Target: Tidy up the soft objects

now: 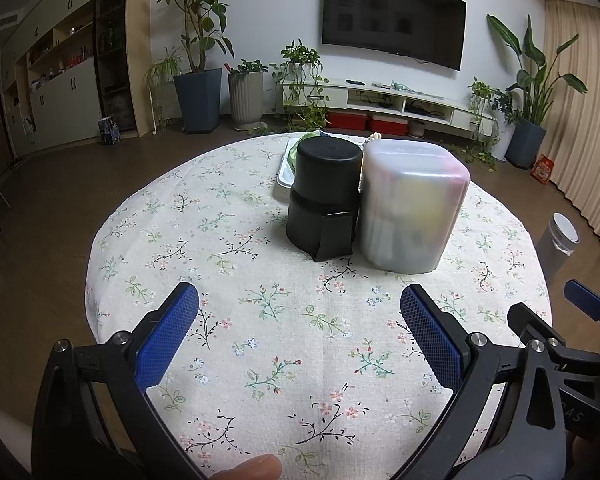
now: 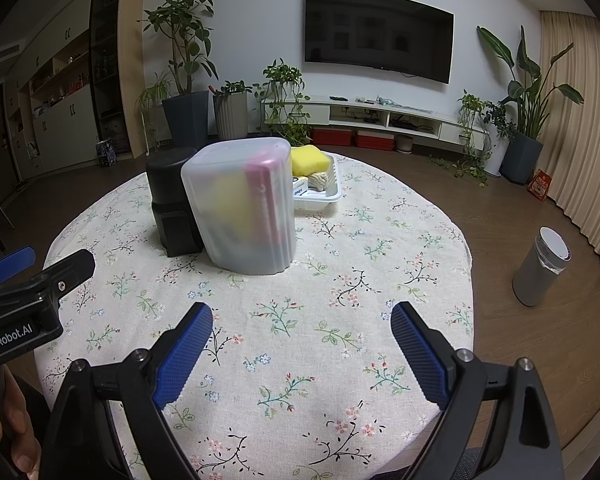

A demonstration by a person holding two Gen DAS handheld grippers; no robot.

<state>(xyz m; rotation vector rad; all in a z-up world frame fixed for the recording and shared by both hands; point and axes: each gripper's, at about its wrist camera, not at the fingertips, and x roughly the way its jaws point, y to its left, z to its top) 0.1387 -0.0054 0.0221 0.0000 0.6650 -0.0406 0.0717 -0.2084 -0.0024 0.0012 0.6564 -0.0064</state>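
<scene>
A frosted plastic box point(image 1: 414, 204) stands on the round floral table point(image 1: 260, 320) beside a black cylindrical container point(image 1: 324, 196); yellow and pink items show dimly inside it. The box point(image 2: 246, 204) and the black container point(image 2: 172, 196) also show in the right wrist view. Behind them a white tray point(image 2: 324, 196) holds a yellow sponge point(image 2: 310, 160) and a cream rope-like piece point(image 2: 320, 179). My left gripper point(image 1: 300, 300) is open and empty above the near table. My right gripper point(image 2: 302, 316) is open and empty, to the right of the left one.
A grey bin point(image 2: 542, 266) stands on the wood floor to the right of the table. Potted plants point(image 1: 198, 60), a TV point(image 1: 394, 34) and a low white cabinet point(image 1: 400, 98) line the far wall. The table edge curves off on both sides.
</scene>
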